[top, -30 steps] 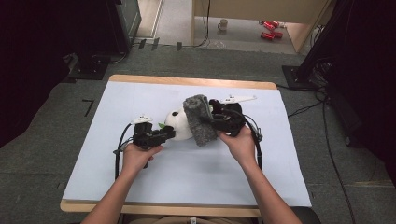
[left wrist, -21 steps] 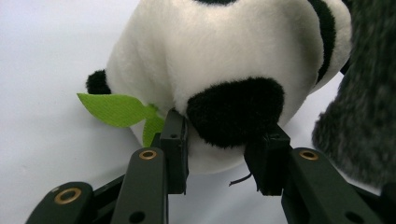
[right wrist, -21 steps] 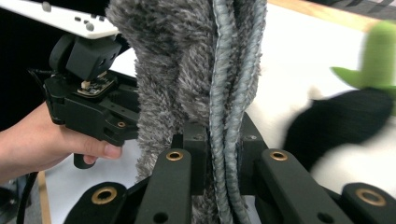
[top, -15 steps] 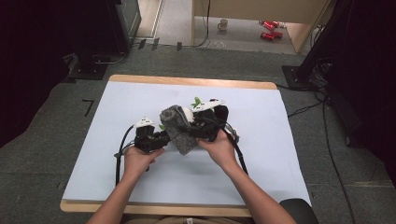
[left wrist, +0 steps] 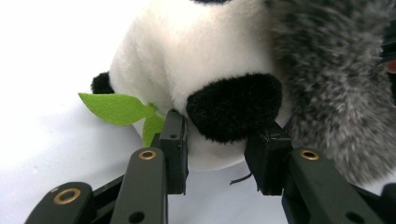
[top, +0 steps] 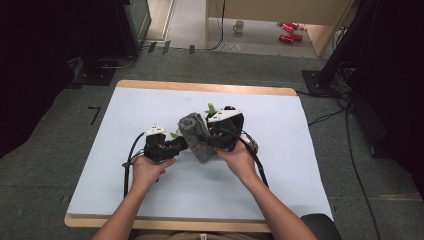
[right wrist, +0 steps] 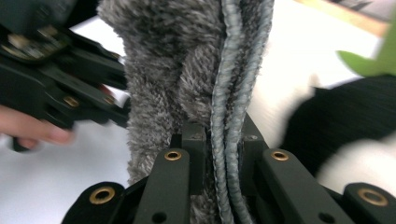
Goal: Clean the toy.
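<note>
Left tool [left wrist: 215, 154] clamping panda toy [left wrist: 196, 70], right tool [right wrist: 223, 154] seemingly pinching grey cloth [right wrist: 187, 60]

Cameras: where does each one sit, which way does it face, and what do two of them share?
High view: above the table, looking down; both forearms, left gripper, right gripper.
Left gripper view: along its jaws, clamped on the panda toy.
Right gripper view: along its jaws, clamped on the grey furry cloth.
Shared: both gripper views show cloth and panda.

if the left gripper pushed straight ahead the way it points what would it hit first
The panda: the left gripper already pinches its black paw, so the white body right behind would likely come first. The grey cloth lies just to the side.
</note>
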